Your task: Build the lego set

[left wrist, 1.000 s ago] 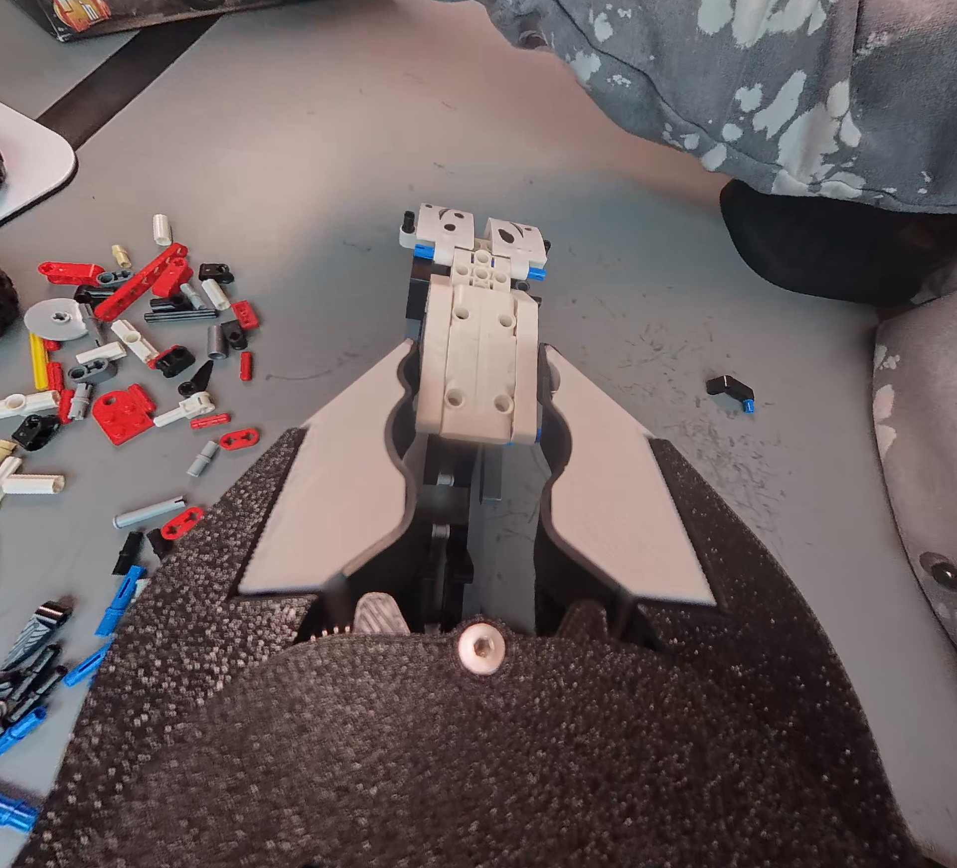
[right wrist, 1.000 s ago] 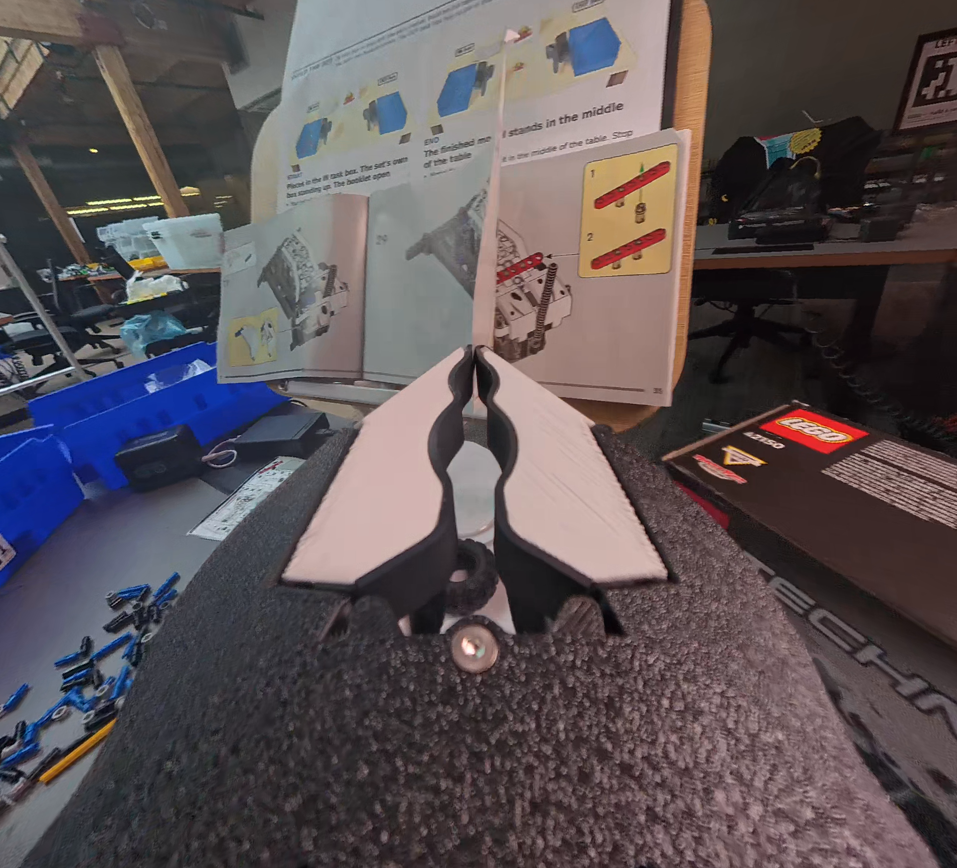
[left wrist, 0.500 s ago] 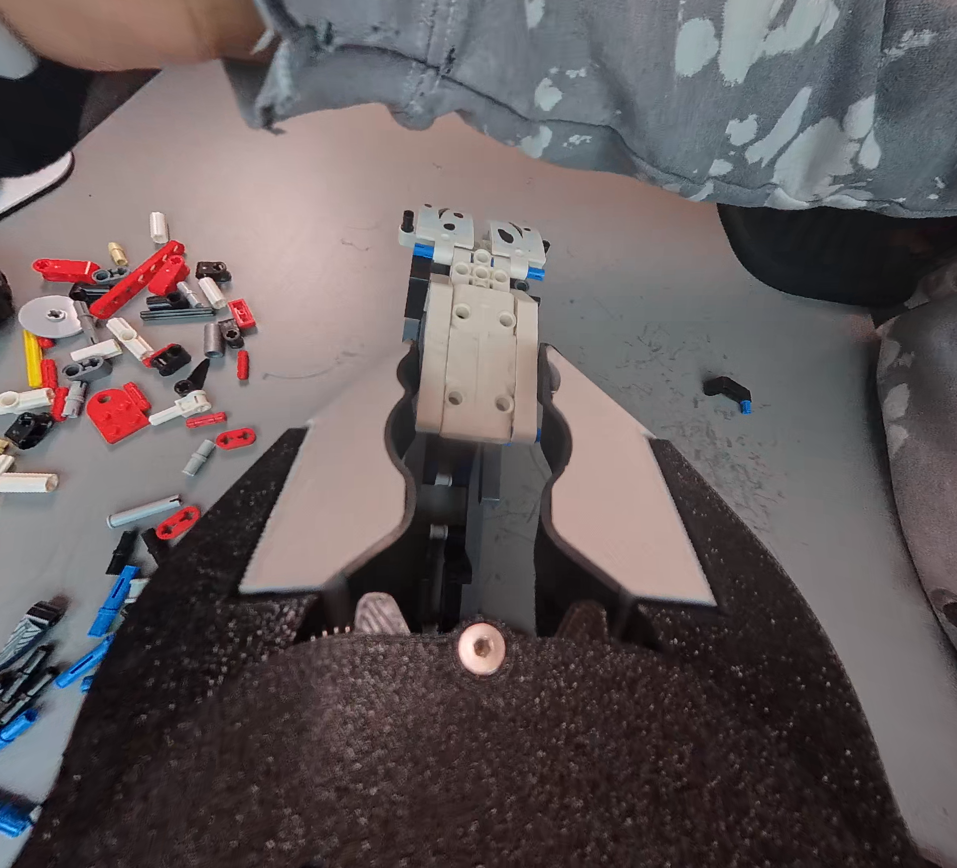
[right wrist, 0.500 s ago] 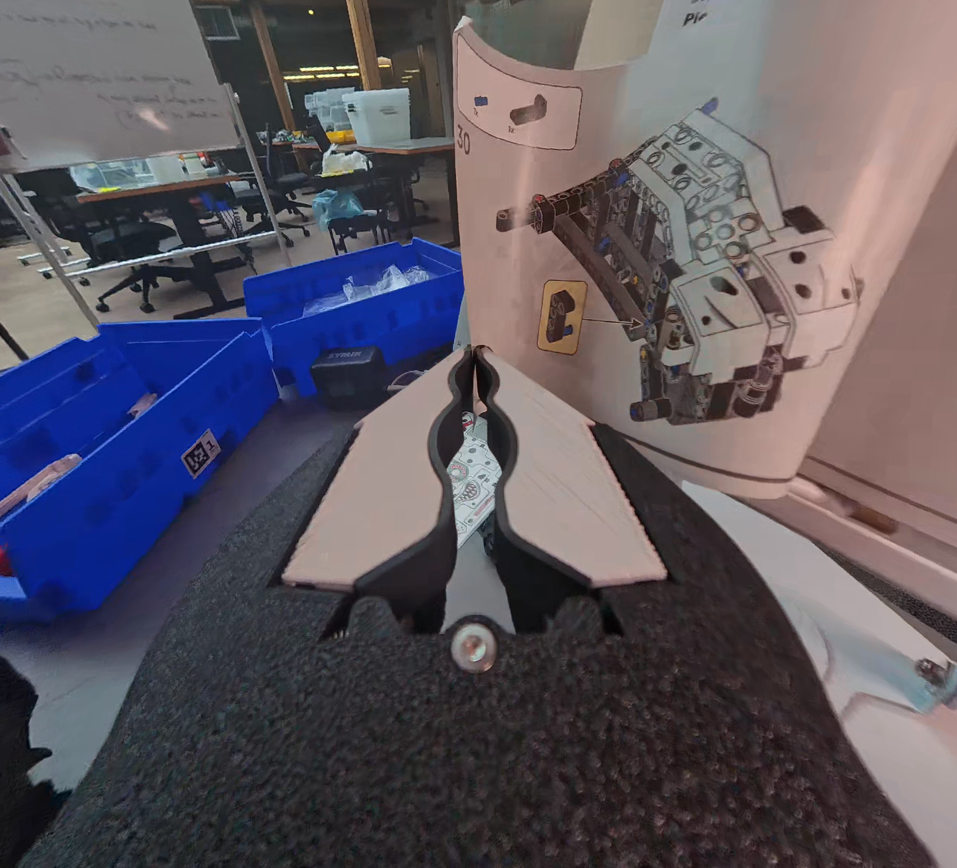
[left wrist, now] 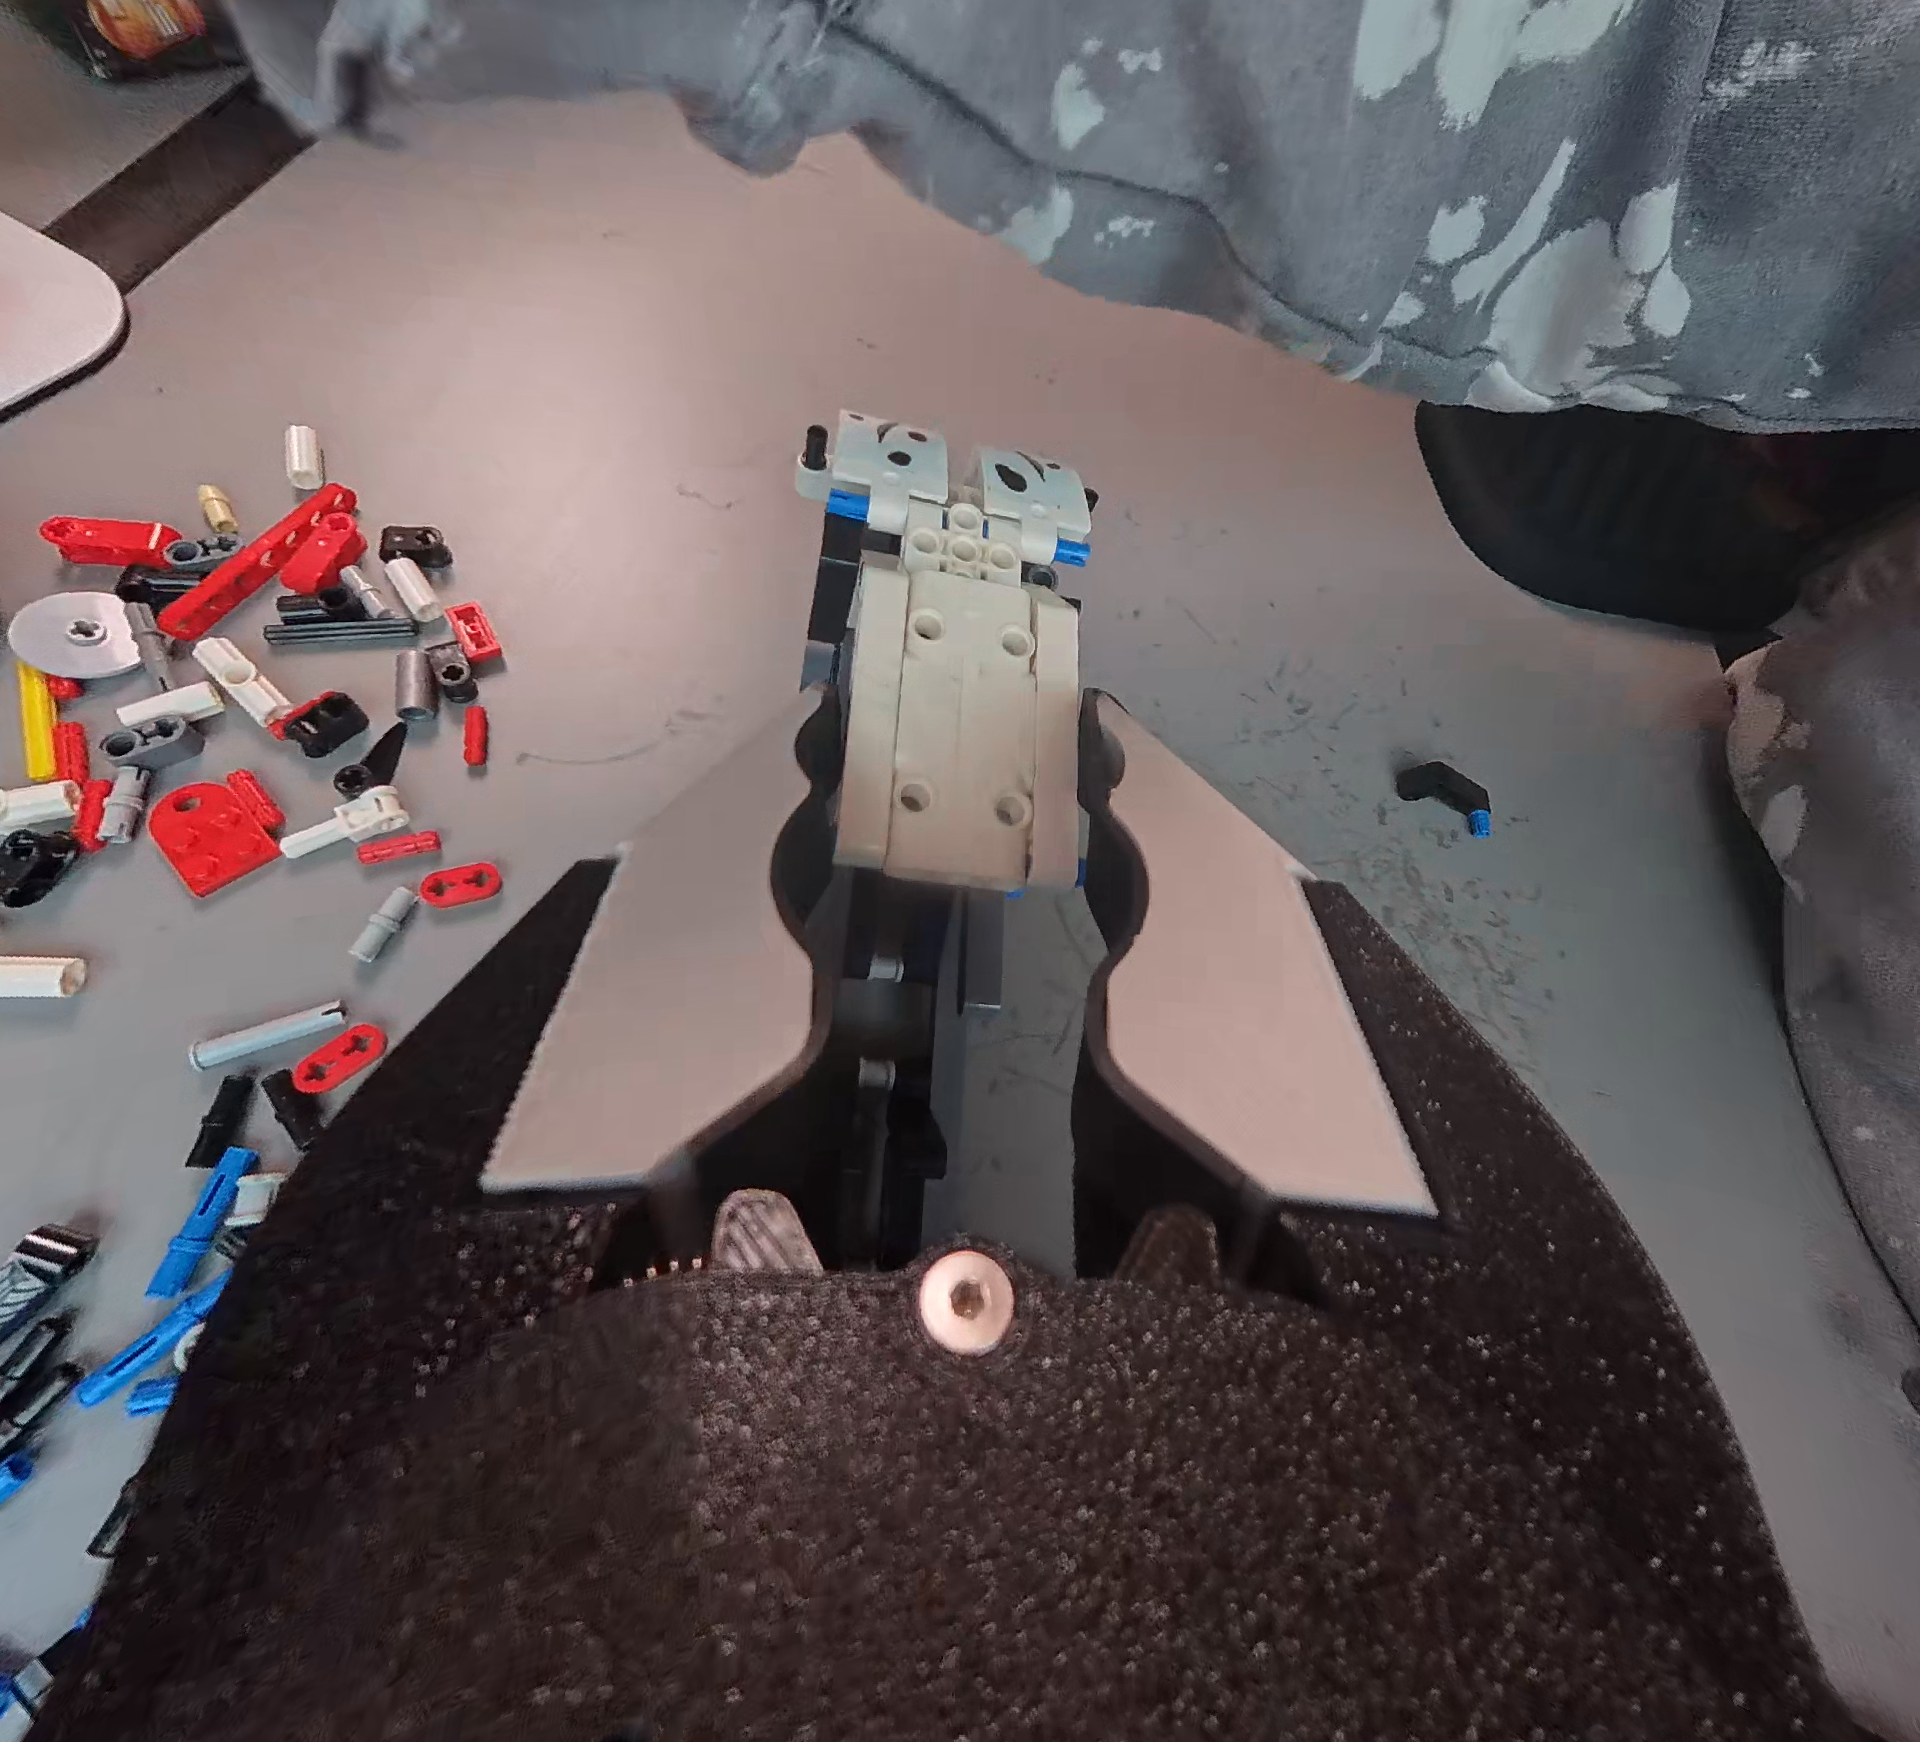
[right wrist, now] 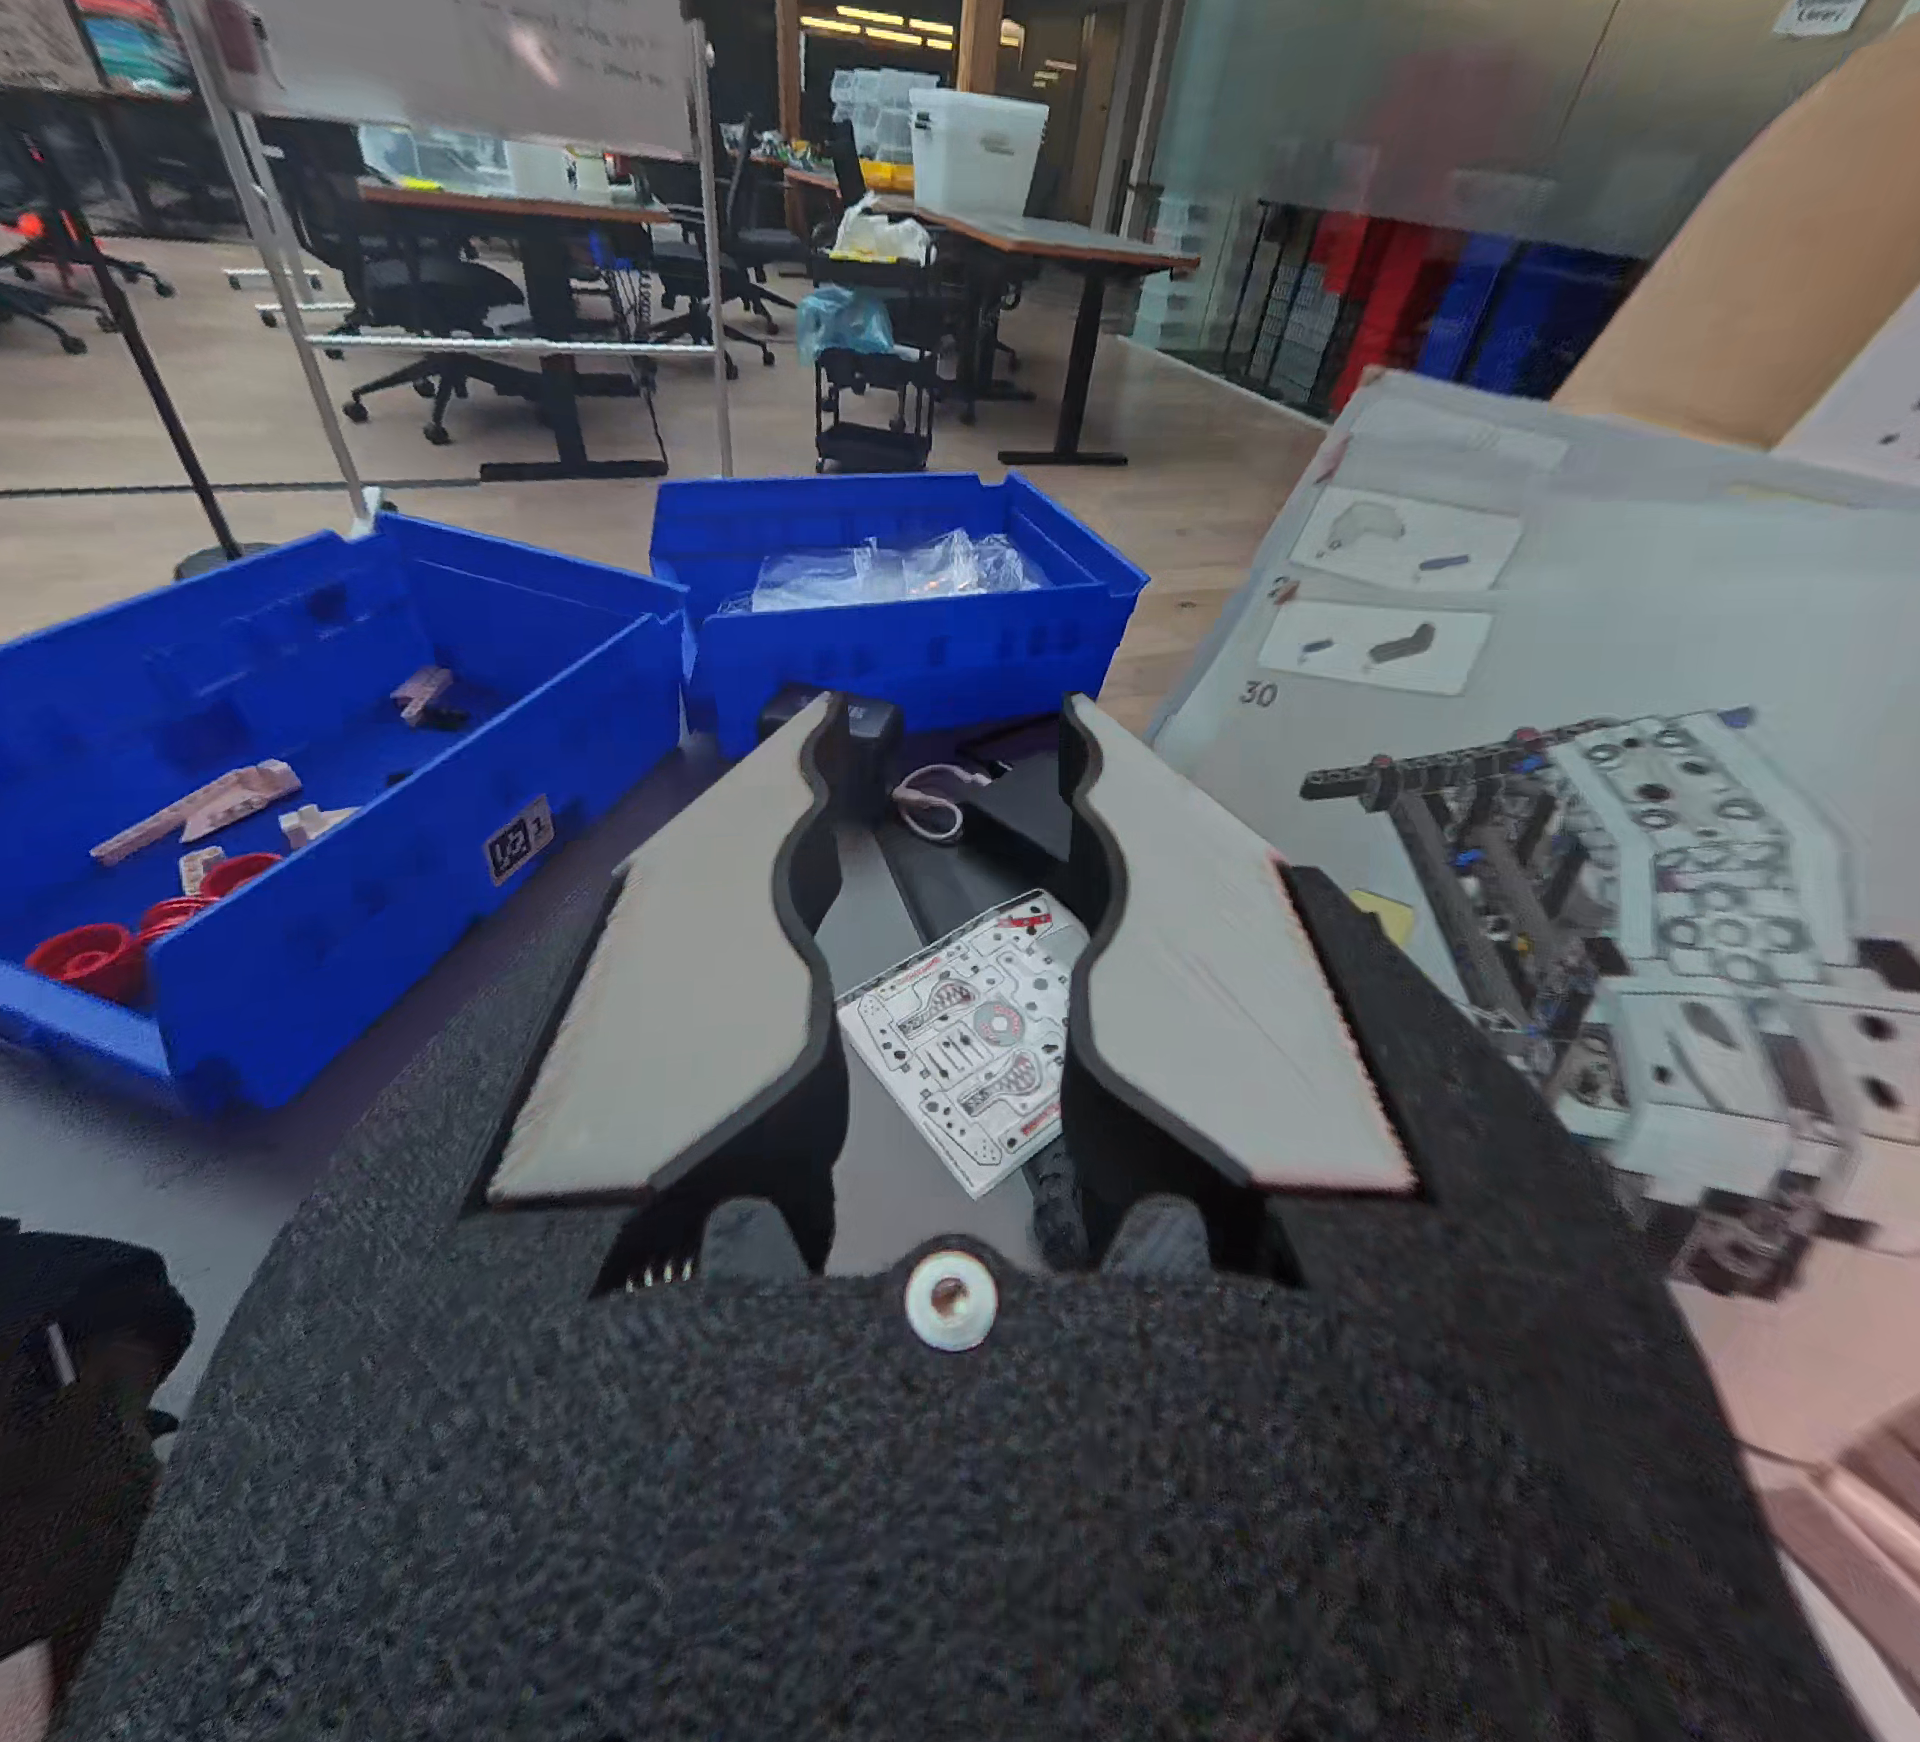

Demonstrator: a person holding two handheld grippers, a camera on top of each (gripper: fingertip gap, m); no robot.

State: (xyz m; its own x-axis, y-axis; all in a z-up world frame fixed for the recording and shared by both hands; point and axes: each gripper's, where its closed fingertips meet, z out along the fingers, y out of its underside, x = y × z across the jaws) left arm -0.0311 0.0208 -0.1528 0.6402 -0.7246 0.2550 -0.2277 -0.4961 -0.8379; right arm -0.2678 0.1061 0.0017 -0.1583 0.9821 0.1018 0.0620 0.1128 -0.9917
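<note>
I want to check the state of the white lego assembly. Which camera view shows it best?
The left wrist view: the white lego assembly sits in the middle, held between the fingers of the left gripper above the grey table. The right wrist view shows only its drawing in the instruction booklet.

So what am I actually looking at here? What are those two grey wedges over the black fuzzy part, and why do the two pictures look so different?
There is no robot: a person holds a hand-held gripper in each hand, each with a camera looking along its two grey fingers. The left gripper is shut on a white, half-built lego model above a grey table, with loose lego pieces strewn to its left. The right gripper is open and empty, aimed past a sticker sheet at two blue bins, beside the instruction booklet.
</note>
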